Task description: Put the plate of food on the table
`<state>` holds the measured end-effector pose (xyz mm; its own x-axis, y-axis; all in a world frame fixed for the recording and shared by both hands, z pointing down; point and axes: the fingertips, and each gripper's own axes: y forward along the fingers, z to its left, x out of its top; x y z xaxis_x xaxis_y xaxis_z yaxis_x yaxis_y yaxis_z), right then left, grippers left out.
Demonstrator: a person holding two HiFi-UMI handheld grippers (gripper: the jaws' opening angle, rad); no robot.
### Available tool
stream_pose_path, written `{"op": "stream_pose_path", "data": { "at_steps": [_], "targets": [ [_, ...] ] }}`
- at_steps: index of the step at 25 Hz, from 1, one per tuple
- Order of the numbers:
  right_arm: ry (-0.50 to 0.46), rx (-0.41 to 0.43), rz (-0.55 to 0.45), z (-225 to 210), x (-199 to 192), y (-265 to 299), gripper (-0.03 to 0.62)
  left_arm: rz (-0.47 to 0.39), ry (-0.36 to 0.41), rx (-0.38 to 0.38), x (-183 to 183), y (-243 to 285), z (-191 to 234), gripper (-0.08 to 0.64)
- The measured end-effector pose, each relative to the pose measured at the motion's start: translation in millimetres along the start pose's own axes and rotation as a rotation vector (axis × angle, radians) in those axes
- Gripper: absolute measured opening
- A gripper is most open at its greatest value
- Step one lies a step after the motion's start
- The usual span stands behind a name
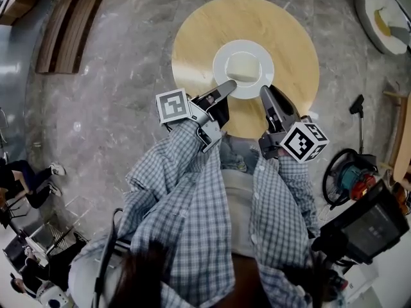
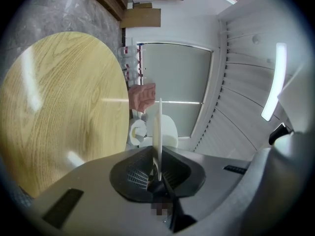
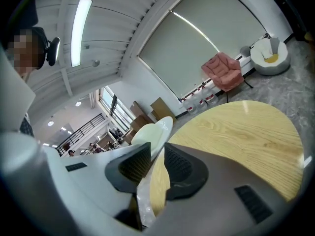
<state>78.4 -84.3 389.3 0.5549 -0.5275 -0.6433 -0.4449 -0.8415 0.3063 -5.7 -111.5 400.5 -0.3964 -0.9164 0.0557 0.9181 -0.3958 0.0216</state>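
A white plate [image 1: 243, 68] with a pale square piece of food [image 1: 243, 65] is over the middle of the round wooden table [image 1: 192, 37]. My left gripper [image 1: 230, 84] is shut on the plate's near-left rim. My right gripper [image 1: 263, 90] is shut on its near-right rim. In the left gripper view the plate [image 2: 159, 122] shows edge-on between the jaws of the left gripper [image 2: 156, 156], beside the table [image 2: 64, 107]. In the right gripper view the rim of the plate [image 3: 152, 129] sits between the right gripper's [image 3: 156, 154] jaws. Whether the plate touches the table cannot be told.
A white round seat with a yellow cushion [image 1: 385, 18] stands at the far right, and a pink armchair [image 3: 224, 70] by the window. A black and orange machine [image 1: 350, 175] sits on the floor at the right. Wooden planks [image 1: 67, 24] lie at the far left; seated people [image 1: 26, 178] at the left edge.
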Motion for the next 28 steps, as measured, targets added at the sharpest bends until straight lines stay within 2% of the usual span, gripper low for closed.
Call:
{"op": "stream_pose_path", "data": {
  "at_steps": [12, 19, 28],
  "targets": [
    [0.003, 0.014, 0.036, 4.0, -6.9, 1.9, 0.094, -0.034, 0.01, 0.008, -1.3, -9.2, -0.4, 0.037],
    [0.052, 0.015, 0.089, -43.6, -4.0, 10.0, 0.094, -0.045, -0.006, 0.055, -0.8, 24.8, 29.9, 0.037],
    [0.054, -0.003, 0.135, -61.0, -11.3, 16.5, 0.094, -0.037, -0.016, 0.084, 0.9, 31.7, 49.8, 0.037]
  ]
}}
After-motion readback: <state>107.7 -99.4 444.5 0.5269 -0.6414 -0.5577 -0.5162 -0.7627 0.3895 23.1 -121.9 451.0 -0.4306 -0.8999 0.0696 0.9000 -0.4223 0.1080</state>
